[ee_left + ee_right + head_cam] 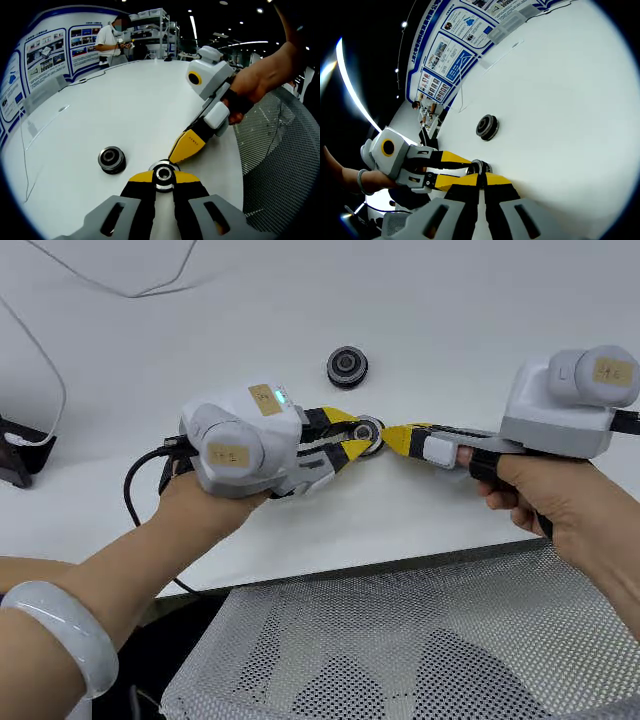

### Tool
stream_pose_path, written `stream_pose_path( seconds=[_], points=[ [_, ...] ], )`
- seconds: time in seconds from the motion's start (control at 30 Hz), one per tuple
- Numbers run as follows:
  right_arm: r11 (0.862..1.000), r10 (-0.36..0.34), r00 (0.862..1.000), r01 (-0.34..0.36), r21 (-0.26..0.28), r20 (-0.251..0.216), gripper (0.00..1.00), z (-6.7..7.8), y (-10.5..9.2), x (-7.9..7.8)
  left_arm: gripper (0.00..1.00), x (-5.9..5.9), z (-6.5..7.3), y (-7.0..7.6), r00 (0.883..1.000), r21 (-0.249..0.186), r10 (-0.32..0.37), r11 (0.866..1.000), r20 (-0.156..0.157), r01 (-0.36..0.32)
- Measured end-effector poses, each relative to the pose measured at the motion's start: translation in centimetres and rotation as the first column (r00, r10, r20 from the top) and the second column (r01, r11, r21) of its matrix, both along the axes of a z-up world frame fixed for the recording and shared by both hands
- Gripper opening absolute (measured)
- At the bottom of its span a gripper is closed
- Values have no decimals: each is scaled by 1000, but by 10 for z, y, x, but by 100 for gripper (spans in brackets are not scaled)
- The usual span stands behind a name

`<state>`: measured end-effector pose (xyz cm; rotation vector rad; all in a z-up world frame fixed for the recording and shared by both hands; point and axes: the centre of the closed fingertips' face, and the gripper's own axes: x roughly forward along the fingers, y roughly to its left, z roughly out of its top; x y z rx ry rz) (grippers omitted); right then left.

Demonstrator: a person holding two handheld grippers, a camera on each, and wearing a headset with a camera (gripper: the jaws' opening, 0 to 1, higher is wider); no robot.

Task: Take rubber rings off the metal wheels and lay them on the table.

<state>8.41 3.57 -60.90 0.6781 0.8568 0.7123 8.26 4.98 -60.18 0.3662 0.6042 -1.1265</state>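
Observation:
A small metal wheel with a black rubber ring is held just above the white table, and my left gripper is shut on it from the left. In the left gripper view the wheel sits between my yellow jaw tips. My right gripper comes in from the right, jaws together, its tips pinching the wheel's rim where the ring sits. The right gripper view has the held wheel at my right gripper's tips. A second wheel with its ring lies on the table beyond.
A black cable runs across the far left of the table, and a dark device sits at the left edge. A mesh chair is below the near table edge. A person stands far behind the table.

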Motion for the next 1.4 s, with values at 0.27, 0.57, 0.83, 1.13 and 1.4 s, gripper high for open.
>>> stream_pose_path(
  seconds=[0.27,0.57,0.83,1.13,1.4],
  points=[
    [1000,-2,1000,2,-29,19,2,1,-3,1,12,0,0,0,1000,0,0,1000,0,0],
    [1000,-3,1000,3,-6,-1,3,0,-1,1,12,0,0,0,1000,-4,2,1000,0,-2],
    [1000,9,1000,-9,-30,22,2,1,-1,2,12,0,0,0,1000,-5,3,1000,-1,-3],
    [999,8,1000,-7,-32,26,2,2,0,1,12,0,0,0,1000,-1,3,1000,-1,-3],
    [999,18,999,-17,-28,33,1,5,4,0,12,0,0,0,1000,-1,5,1000,0,-5]
  ],
)
